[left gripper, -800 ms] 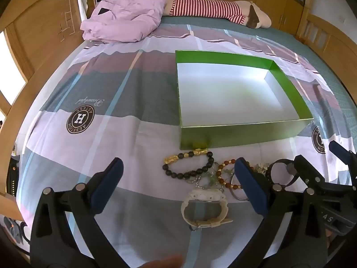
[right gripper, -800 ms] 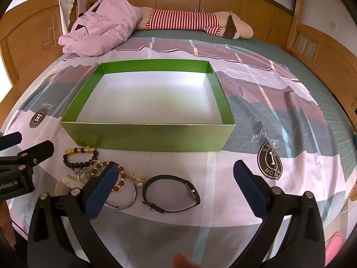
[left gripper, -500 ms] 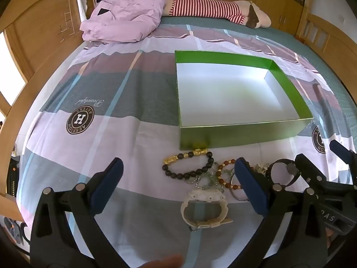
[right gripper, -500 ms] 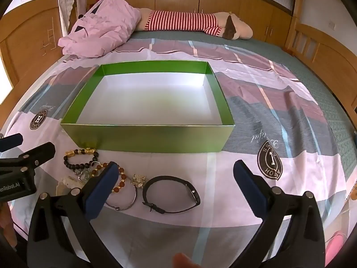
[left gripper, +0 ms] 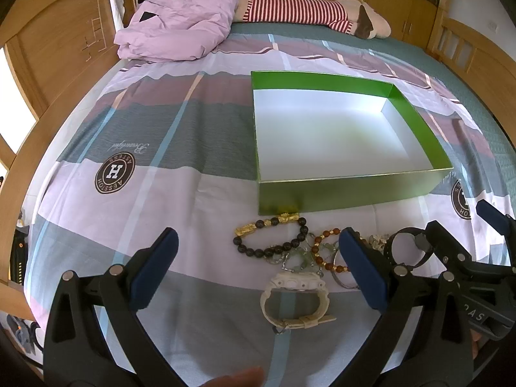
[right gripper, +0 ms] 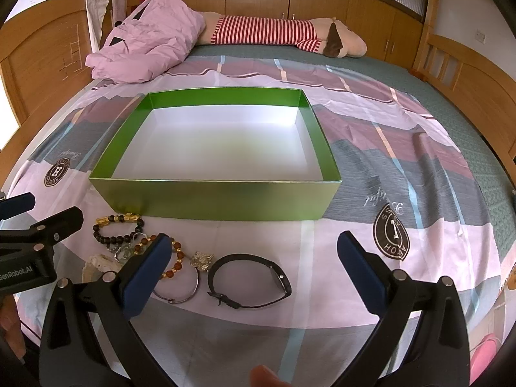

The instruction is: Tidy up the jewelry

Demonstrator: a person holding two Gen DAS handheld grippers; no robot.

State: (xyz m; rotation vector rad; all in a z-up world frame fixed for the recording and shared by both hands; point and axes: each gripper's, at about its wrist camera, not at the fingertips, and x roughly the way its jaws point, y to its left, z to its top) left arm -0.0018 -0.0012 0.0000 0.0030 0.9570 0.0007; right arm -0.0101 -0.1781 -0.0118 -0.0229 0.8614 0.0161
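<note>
A green box (left gripper: 348, 193) (right gripper: 213, 200) with a white inside lies open on the bed, nothing in it. In front of it lie a black-and-gold bead bracelet (left gripper: 271, 235) (right gripper: 117, 225), an amber bead bracelet (left gripper: 325, 248) (right gripper: 175, 258), a white watch (left gripper: 295, 300), a thin metal bangle (right gripper: 180, 293), a silver charm (right gripper: 201, 259) and a black strap watch (right gripper: 250, 279) (left gripper: 406, 248). My left gripper (left gripper: 258, 271) hovers open over the white watch. My right gripper (right gripper: 254, 271) hovers open over the black strap watch.
A crumpled pink garment (left gripper: 180, 25) (right gripper: 148, 38) and a striped plush toy (left gripper: 309, 13) (right gripper: 277, 32) lie at the far end of the bed. Wooden bed rails (left gripper: 58, 61) (right gripper: 467, 71) run along both sides. The patterned sheet (left gripper: 129, 161) covers the bed.
</note>
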